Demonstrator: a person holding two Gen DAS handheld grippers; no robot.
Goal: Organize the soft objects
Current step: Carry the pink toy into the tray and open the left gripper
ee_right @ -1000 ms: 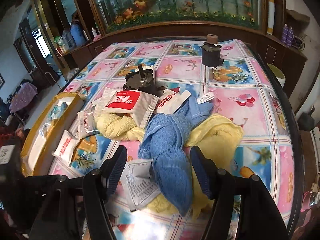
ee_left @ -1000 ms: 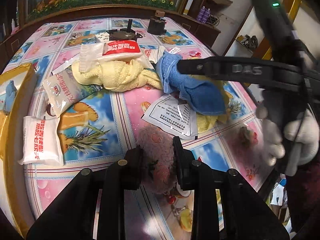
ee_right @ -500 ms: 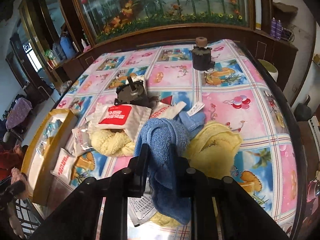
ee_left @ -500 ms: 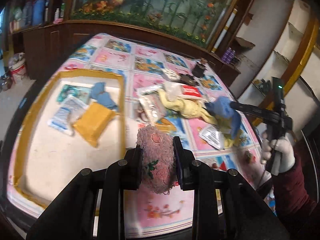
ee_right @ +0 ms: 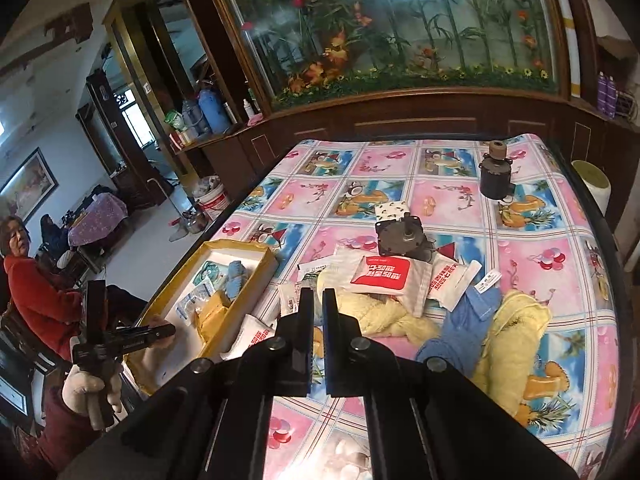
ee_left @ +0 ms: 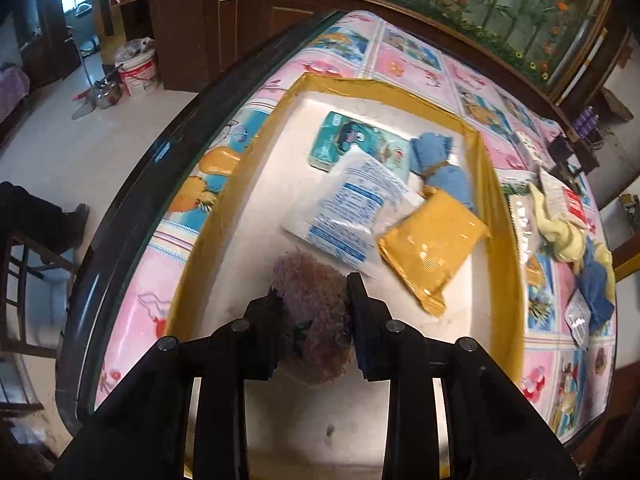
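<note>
Your left gripper [ee_left: 312, 312] pinches the fuzzy pink toy [ee_left: 310, 300] over the yellow tray [ee_left: 508, 240], the orange packet [ee_left: 430, 244] ahead to its right. Your right gripper [ee_right: 314, 308] has its fingers pressed nearly together, holding nothing, with the blue towel [ee_right: 464, 328] lying ahead on its right.

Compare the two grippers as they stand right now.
The left gripper is shut on the fuzzy pink plush ball; the right gripper is shut on nothing. The left hovers over the yellow-rimmed white tray; the right is above the patterned tablecloth, near the towels. Both have black fingers.
</note>
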